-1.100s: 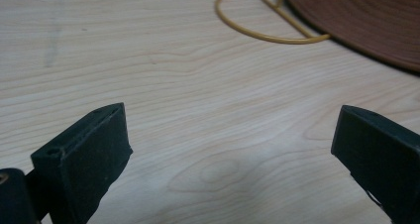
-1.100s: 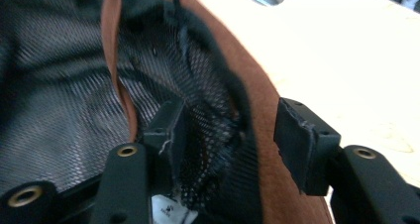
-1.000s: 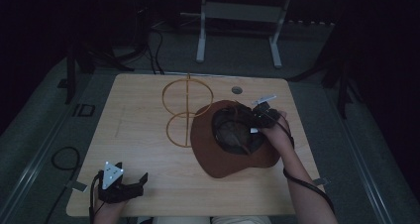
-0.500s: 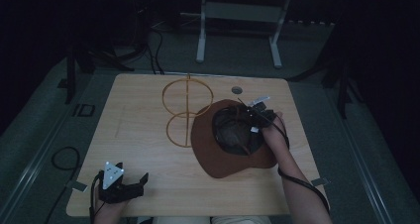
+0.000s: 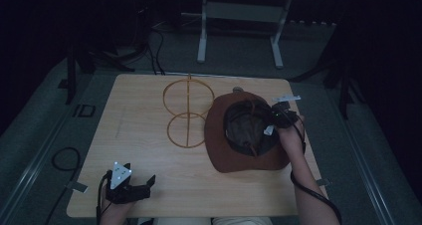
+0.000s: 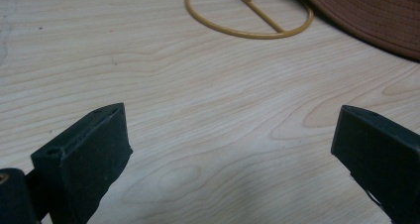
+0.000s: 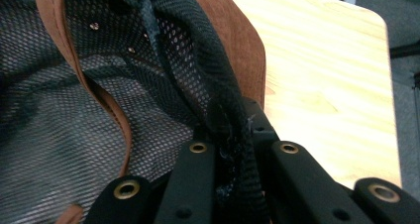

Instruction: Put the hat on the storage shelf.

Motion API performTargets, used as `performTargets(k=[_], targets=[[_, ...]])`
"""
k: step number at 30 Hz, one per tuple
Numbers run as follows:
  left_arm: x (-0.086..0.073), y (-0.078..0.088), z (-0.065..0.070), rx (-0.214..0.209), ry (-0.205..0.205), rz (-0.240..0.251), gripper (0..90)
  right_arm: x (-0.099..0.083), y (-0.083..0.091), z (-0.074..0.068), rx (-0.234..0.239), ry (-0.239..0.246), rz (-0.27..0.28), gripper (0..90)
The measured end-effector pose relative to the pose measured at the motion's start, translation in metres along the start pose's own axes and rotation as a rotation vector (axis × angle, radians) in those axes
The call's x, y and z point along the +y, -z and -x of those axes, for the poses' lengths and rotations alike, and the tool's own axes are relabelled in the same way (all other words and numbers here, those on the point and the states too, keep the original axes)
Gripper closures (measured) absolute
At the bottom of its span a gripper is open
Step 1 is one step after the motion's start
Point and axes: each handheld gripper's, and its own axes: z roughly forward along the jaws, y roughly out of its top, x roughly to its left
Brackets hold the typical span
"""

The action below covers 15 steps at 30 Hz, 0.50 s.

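Right gripper [image 7: 233, 154] has just closed, now pinching the black mesh lining [image 7: 208, 85] of the brown suede wide-brimmed hat [image 5: 249, 155], which lies crown-down beside the yellow wire stand [image 5: 188, 110]. Grasp done; placing on stand likely remains. Left gripper [image 5: 130, 189] spread, idle on the wooden table [image 5: 139, 100].

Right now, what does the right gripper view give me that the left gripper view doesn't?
Right gripper view alone: the right gripper, jaws just closed, pinching the black mesh lining at the hat's inner edge, with a brown strap crossing the mesh. Left gripper view alone: the left gripper open over bare wood, and the yellow wire stand. Both share the brown hat and the wooden table.
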Motion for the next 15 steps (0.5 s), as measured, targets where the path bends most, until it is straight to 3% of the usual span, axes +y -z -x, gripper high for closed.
performTargets(k=[6,9,15], targets=[[0.010,-0.013,0.012,-0.088,-0.029,-0.061,4.0,-0.010,0.022,0.010,0.054,-0.046,0.046,85.1],[0.018,-0.026,0.023,-0.147,-0.048,-0.093,4.0,-0.015,0.033,0.011,0.062,-0.053,0.072,85.0],[0.040,-0.052,0.043,-0.214,-0.097,-0.104,4.8,-0.023,0.049,0.012,0.054,-0.063,0.101,85.0]])
